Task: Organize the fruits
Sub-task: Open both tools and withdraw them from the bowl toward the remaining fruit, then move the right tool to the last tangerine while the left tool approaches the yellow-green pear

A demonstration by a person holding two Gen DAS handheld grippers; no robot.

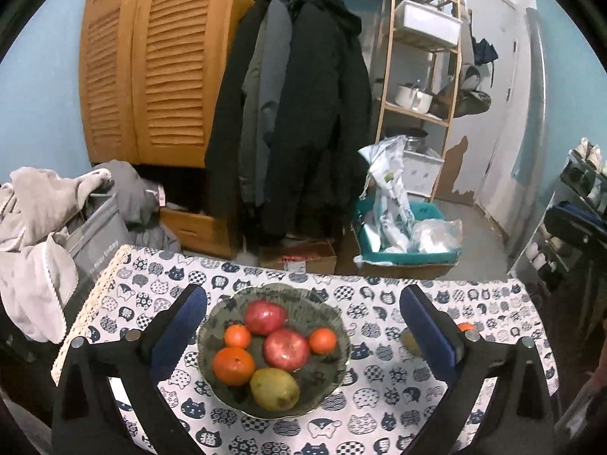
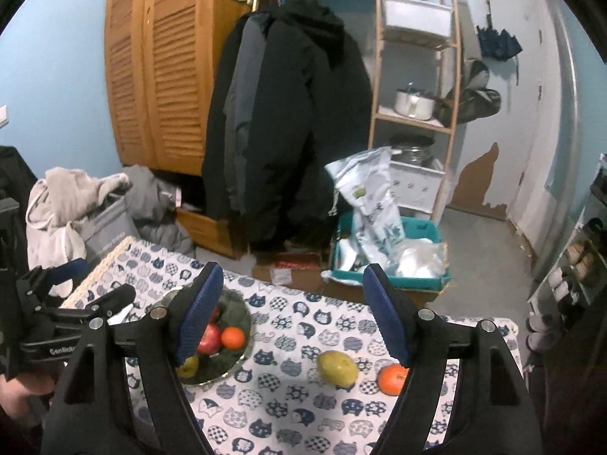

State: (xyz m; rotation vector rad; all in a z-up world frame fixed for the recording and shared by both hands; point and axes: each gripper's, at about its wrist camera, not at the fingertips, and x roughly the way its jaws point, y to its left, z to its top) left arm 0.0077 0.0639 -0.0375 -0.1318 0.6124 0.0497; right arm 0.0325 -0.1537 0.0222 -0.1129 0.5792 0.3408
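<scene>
A greenish glass bowl [image 1: 326,313] sits on the cat-print tablecloth [image 1: 383,398]. It holds two red fruits [image 1: 285,349], three oranges [image 1: 233,366] and a yellow-green pear [image 1: 274,388]. My left gripper [image 1: 303,292] hangs open above the bowl, with nothing between its fingers. In the right wrist view a second pear [image 2: 337,368] and a loose orange [image 2: 390,379] lie on the cloth right of the bowl [image 2: 237,314]. My right gripper [image 2: 293,271] is open and empty above them. Its right finger hides part of the orange.
The left gripper [image 2: 104,280] and a hand [image 2: 17,390] appear at the left of the right wrist view. Beyond the table's far edge are a laundry basket [image 1: 95,235], cardboard boxes [image 1: 303,256], a teal bin [image 1: 402,242], hanging coats [image 1: 299,113] and a wooden shelf [image 1: 421,76].
</scene>
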